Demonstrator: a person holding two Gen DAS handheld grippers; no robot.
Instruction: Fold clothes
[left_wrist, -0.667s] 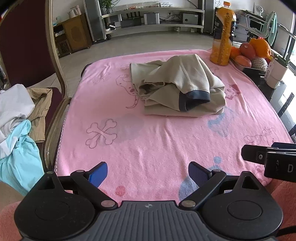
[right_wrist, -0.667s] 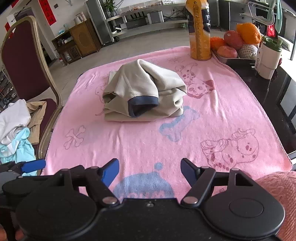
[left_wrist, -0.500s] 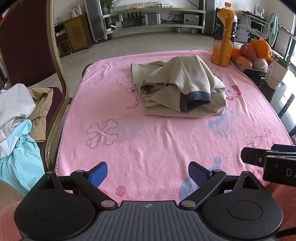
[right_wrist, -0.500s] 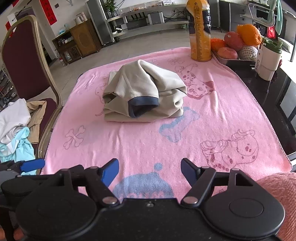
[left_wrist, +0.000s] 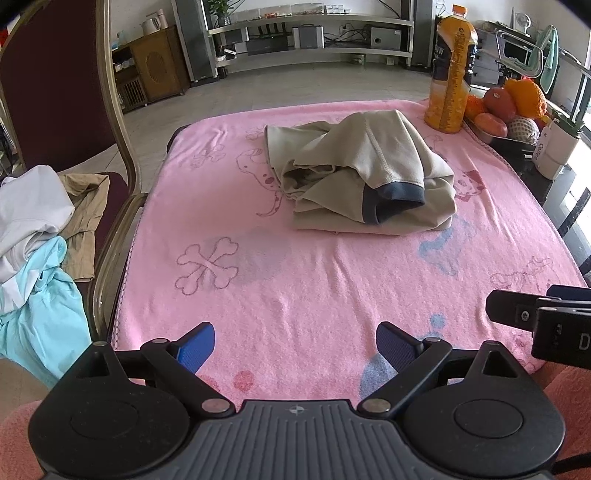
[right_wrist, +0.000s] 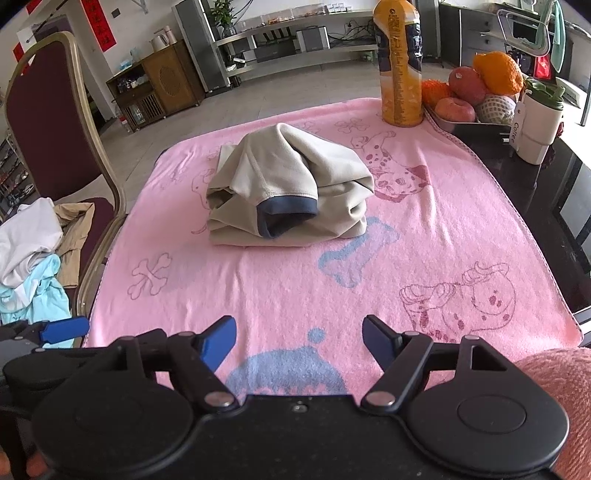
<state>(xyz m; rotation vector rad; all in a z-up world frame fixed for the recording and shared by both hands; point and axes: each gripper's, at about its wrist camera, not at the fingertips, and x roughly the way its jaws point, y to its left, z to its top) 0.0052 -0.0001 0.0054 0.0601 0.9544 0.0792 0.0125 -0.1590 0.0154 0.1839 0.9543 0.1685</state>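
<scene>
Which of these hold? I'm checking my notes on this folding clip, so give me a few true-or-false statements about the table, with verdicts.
1. The beige garment lies bunched on the pink towel. True.
2. The left gripper grips the garment. False: its jaws stand open over bare towel, nothing between them.
3. An orange juice bottle stands at the towel's far edge. True.
4. The right gripper is shut. False: its jaws are open and empty.
5. More clothes are heaped on the chair beside the table. True.
6. The fruit sits on the garment. False: it sits in a tray beside the bottle.
</scene>
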